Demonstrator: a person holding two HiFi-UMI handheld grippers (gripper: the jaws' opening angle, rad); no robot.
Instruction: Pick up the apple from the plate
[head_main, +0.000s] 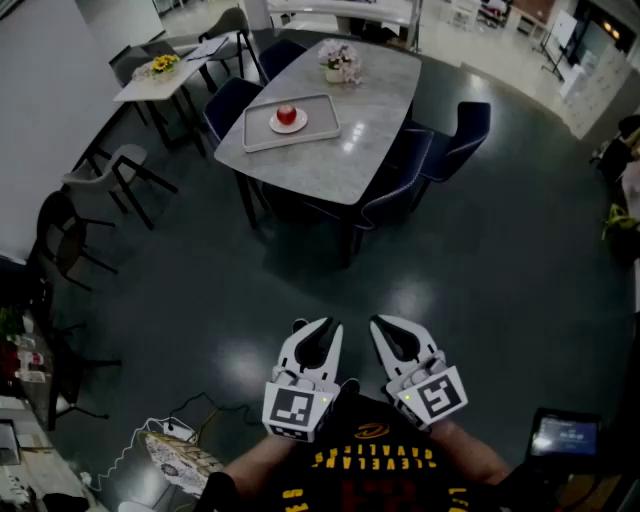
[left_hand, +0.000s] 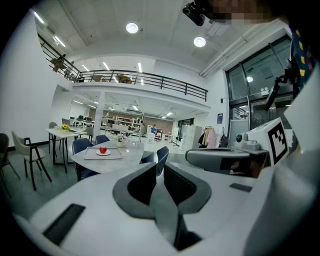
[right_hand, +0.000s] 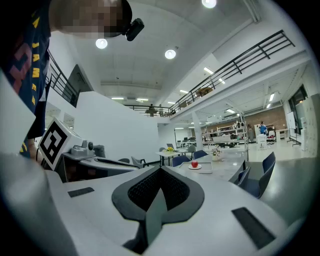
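Left tongs (left_hand: 160, 167) fill the lower centre, jaws almost together with a thin slit, nothing between them. Middle left, well apart from them: grey bench (left_hand: 129, 156) with a tray (left_hand: 90, 156), a white plate (left_hand: 103, 153) on the tray, a red apple (left_hand: 103, 149) on the plate. Blue chairs (left_hand: 161, 156) stand round the bench. Right tongs (left_hand: 200, 157) at centre right, their marker cube (left_hand: 278, 141) beside them.

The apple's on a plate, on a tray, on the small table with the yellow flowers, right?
Not quite. The head view shows the apple on its plate on the tray, but on the big grey table, not the small table with the yellow flowers.
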